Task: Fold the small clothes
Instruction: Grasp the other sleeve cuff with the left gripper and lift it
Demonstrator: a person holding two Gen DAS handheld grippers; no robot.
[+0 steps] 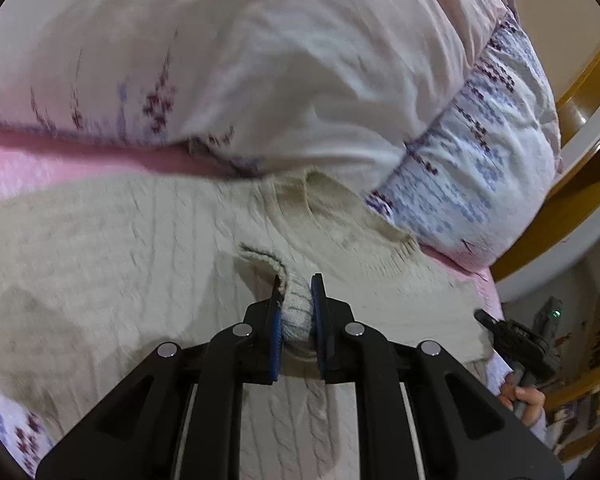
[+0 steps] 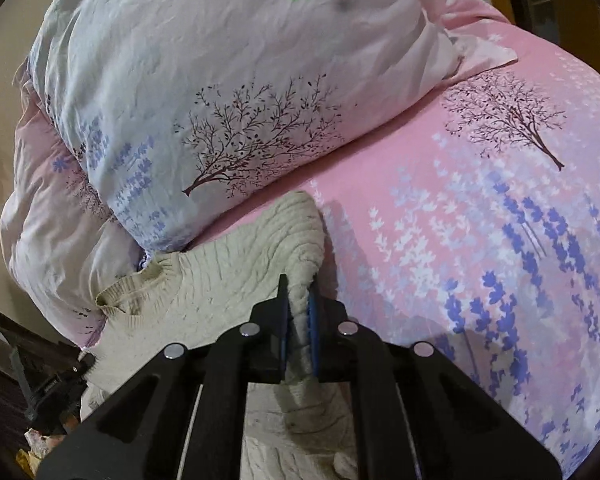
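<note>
Sweater (image 1: 140,248): cream cable-knit, spread on the bed (image 2: 480,240) over a pink sheet printed with purple sprigs and dark trees, lying against the foot of a heaped duvet (image 1: 240,60) at the far side. Ribbed neckline (image 1: 340,208) lying nearest the duvet.

Left gripper (image 1: 296,300): clamped on a ribbed, rolled edge of the knit, apparently a cuff or hem; fabric bunched thick between the blue pads. Seen also at the lower left edge of the right wrist view, blurred.

Right gripper (image 2: 298,304): clamped on a raised fold of the same garment at the side nearest the open stretch of sheet; cloth lifted into a ridge ahead of the jaws. Visible too at the right edge of the left wrist view, with the holding hand (image 1: 524,400) below it.

Progress, judged: fold in hand, not finished. Both sides gripped, one portion lifted clear of the sheet, the greater part of the body flat and unfolded. No neat folded stack visible anywhere in view. Remaining, by estimate: carrying the held edges across the body, laying them down square, then at least one further fold to make a compact packet.

Materials: heavy, soft knit with vertical cable ribs and tighter ribbing at neck and edges; likely to sag and stretch under a two-point hold, and to hold no crease. Sheet smooth and thin. Duvet cover pale, crumpled, puffed. Wooden frame (image 1: 580,100), yellow-brown, beyond the right edge of the bed
</note>
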